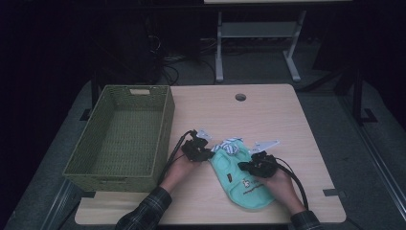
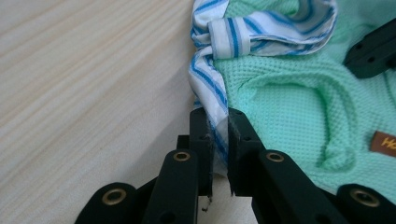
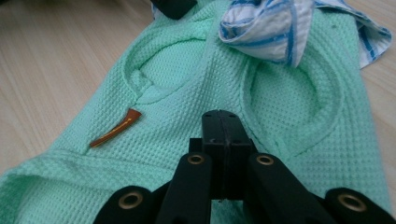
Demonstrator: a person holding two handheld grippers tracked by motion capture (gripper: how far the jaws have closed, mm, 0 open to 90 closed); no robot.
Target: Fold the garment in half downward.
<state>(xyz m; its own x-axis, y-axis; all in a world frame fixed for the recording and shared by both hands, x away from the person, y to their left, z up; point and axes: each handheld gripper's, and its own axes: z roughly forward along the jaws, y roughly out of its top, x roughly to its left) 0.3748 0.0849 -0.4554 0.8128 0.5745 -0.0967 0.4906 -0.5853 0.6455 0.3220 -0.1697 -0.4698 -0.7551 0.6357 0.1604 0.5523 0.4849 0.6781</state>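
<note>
On the bench (image 1: 268,115), right of the basket (image 1: 122,136), lies a mint garment (image 1: 242,177), spread flat with its striped trim (image 1: 230,146) bunched at the far end. Left gripper (image 2: 219,123): fingers drawn narrow and pinching the striped trim at the garment's edge, as the left gripper view shows cloth pressed between them. Right gripper (image 3: 223,122): fingers brought fully together with nothing between them, their tips hovering over or resting on the waffle cloth between the two sleeve openings; contact cannot be told. An orange tag (image 3: 116,128) lies just beside one opening. The basket stands with nothing inside it. Judged from this arrangement, the work is at an early stage: one edge has been secured, but no fold is yet visible in the garment's body and nothing has been stowed. Remaining, probably, are folding or gathering the garment and moving it leftward into the basket.
</note>
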